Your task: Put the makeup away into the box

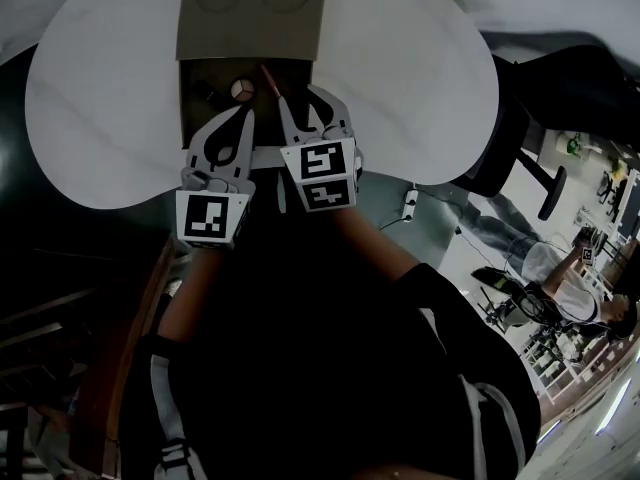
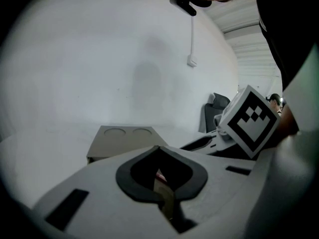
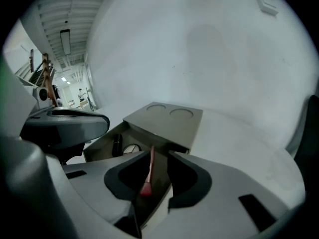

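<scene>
1. Right gripper (image 3: 155,158): jaws spread, gripping nothing; pink brush (image 3: 149,176) shows through their gap, inside the box (image 3: 167,122).
2. Left gripper (image 2: 158,149): jaws together, pinching the box's near wall.

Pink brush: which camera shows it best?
The right gripper view: the brush shows head to handle between the parted jaws, with the box behind. The head view shows only its thin handle; the left gripper view shows just a pink sliver.

The left gripper (image 1: 246,113) and right gripper (image 1: 302,99) hide most of the box's (image 1: 250,18) drawer beneath them; a dark item (image 3: 117,144) just ahead is too small to name.
</scene>
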Demonstrator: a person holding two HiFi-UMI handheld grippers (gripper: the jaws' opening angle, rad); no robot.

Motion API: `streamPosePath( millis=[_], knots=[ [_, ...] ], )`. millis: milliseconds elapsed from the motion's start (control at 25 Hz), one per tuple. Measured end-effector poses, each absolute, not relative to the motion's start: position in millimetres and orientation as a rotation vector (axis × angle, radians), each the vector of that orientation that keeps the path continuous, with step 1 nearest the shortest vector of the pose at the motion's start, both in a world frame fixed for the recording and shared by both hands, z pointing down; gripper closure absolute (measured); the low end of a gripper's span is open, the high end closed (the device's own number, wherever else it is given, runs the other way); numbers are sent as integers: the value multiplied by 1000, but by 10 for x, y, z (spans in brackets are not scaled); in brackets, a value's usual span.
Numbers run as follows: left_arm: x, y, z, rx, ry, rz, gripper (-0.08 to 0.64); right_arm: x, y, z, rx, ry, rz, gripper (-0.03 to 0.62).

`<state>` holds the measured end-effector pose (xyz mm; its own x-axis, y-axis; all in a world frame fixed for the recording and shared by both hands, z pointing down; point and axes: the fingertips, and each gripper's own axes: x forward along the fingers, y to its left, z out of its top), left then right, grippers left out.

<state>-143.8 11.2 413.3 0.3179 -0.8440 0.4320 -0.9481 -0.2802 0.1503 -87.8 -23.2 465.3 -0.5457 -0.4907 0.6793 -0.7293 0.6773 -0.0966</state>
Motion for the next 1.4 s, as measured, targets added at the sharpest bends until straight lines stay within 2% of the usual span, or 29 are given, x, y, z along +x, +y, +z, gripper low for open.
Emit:
streamPosePath(
  millis=[240, 400, 880, 1400],
  knots=[
    [-1323, -3, 3832, 2297, -1639, 347, 557, -548, -443, 3988, 1106, -2393, 344, 539],
    [-1270, -72, 3589, 2335, -1667, 332, 557, -291, -531, 3535, 1201, -2452, 249, 565],
    [-1083, -157, 2496, 2436, -1799, 102, 557, 324, -502, 2437, 1436, -2585, 28, 568],
    [-859, -168, 2197, 2488, -1832, 127, 557, 584, -461, 2213, 1435, -2633, 47, 569]
  ],
)
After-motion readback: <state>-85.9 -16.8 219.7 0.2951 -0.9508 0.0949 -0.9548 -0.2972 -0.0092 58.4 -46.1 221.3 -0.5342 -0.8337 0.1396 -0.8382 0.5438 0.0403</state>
